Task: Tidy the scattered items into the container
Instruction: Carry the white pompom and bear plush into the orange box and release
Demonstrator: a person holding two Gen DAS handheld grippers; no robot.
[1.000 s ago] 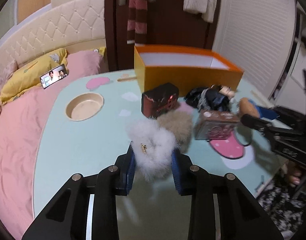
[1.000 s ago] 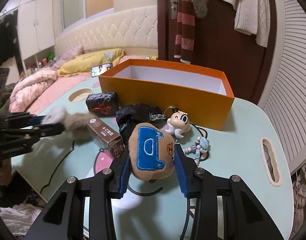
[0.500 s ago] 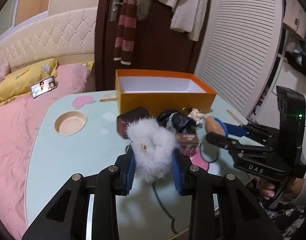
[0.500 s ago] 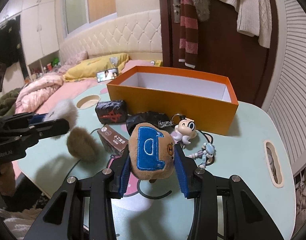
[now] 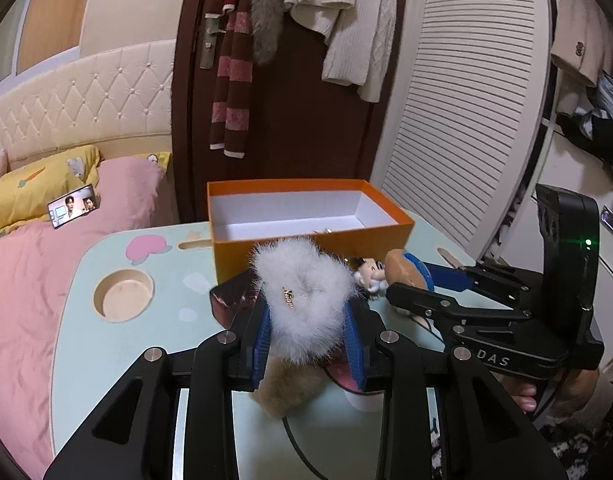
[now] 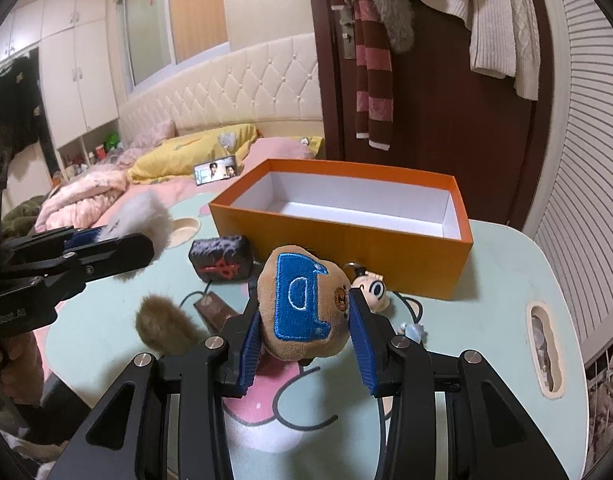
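A: Where is the white fluffy pompom [image 5: 306, 300]?

B: Clamped between the blue pads of the left gripper [image 5: 306, 344], lifted above the pale green table [image 5: 106, 360] and in front of the orange box [image 5: 306, 248]. The gripper tilts downward, jaws narrowed tight on the fur. A small gold tag shows on the fluff.

A: And the other hand?

B: The right gripper [image 6: 306, 344] also slopes down, its jaws squeezing a brown plush toy [image 6: 306, 304] with a blue patch, held above the table.

A: What's in the box?

B: White inside, and nearly bare; one small glinting bit lies near its front wall, too small to identify.

A: Left on the table?

B: A tan pompom [image 6: 166, 328], a dark pouch [image 6: 222, 264], a small brown packet [image 6: 216, 308] and a big-eyed figurine [image 6: 372, 290].
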